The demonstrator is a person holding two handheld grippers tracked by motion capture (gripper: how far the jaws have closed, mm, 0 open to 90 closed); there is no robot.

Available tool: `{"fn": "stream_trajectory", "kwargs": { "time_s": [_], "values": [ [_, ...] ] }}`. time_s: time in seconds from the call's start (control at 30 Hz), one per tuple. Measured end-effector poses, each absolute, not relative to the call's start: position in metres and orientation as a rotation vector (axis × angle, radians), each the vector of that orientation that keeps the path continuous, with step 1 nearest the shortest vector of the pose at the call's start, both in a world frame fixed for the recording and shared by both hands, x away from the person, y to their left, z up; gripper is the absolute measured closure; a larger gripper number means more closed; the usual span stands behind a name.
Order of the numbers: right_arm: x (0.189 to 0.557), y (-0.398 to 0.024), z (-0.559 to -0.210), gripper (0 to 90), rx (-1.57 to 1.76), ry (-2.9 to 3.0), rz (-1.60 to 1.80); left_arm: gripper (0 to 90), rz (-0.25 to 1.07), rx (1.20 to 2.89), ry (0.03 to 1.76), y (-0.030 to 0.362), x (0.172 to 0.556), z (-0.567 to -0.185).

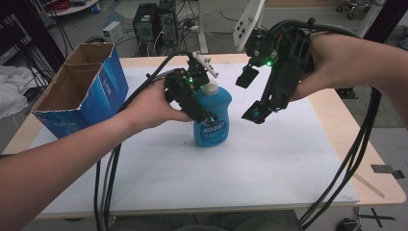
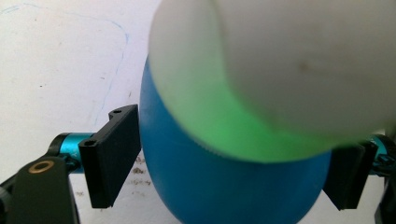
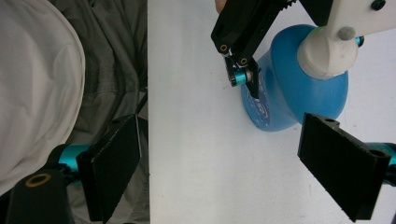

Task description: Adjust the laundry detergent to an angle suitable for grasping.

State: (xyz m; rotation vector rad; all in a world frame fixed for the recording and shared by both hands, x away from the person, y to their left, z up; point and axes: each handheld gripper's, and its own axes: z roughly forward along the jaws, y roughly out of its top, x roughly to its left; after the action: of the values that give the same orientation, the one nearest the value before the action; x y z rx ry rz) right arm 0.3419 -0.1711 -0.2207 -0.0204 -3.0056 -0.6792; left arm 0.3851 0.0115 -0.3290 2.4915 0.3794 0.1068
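Observation:
A blue bottle [image 1: 211,120] with a white cap [image 1: 210,89] stands upright on the white mat [image 1: 240,178]. My left gripper [image 1: 208,111] reaches in from the left, and its jaws press both sides of the bottle [image 2: 224,186] just below the cap [image 2: 280,70]. The left gripper [image 2: 231,163] is shut on it. My right gripper [image 1: 251,96] hangs in the air to the right of the bottle, pointing down, open and holding nothing. From the right gripper [image 3: 229,168] I look down on the bottle [image 3: 289,79] and its cap [image 3: 327,56].
An open cardboard box with blue sides [image 1: 79,91] stands at the table's left. Black cables [image 1: 108,173] trail off the front edge from both grippers. Bare wooden table [image 1: 365,159] borders the mat on the right. Grey clothing [image 3: 107,56] lies past the mat's edge.

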Motion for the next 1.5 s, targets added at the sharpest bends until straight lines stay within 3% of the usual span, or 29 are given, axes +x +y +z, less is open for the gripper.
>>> {"fn": "stream_trajectory", "kwargs": {
  "time_s": [0.5,1.1,1.5],
  "values": [
    [0.3434,-0.1694,-0.2216,12.8,-0.015,-3.002,-0.677,17.5,0.089,2.498,0.382,0.0137,0.3855,-0.3329],
    [0.3425,-0.1682,-0.2213,12.8,-0.016,-3.003,-0.677,28.3,0.085,2.485,0.411,0.0166,0.3859,-0.3357],
    [0.343,-0.1688,-0.2215,12.8,-0.017,-3.004,-0.68,30.9,0.074,2.479,0.426,0.0151,0.3866,-0.3374]
  ]
}}
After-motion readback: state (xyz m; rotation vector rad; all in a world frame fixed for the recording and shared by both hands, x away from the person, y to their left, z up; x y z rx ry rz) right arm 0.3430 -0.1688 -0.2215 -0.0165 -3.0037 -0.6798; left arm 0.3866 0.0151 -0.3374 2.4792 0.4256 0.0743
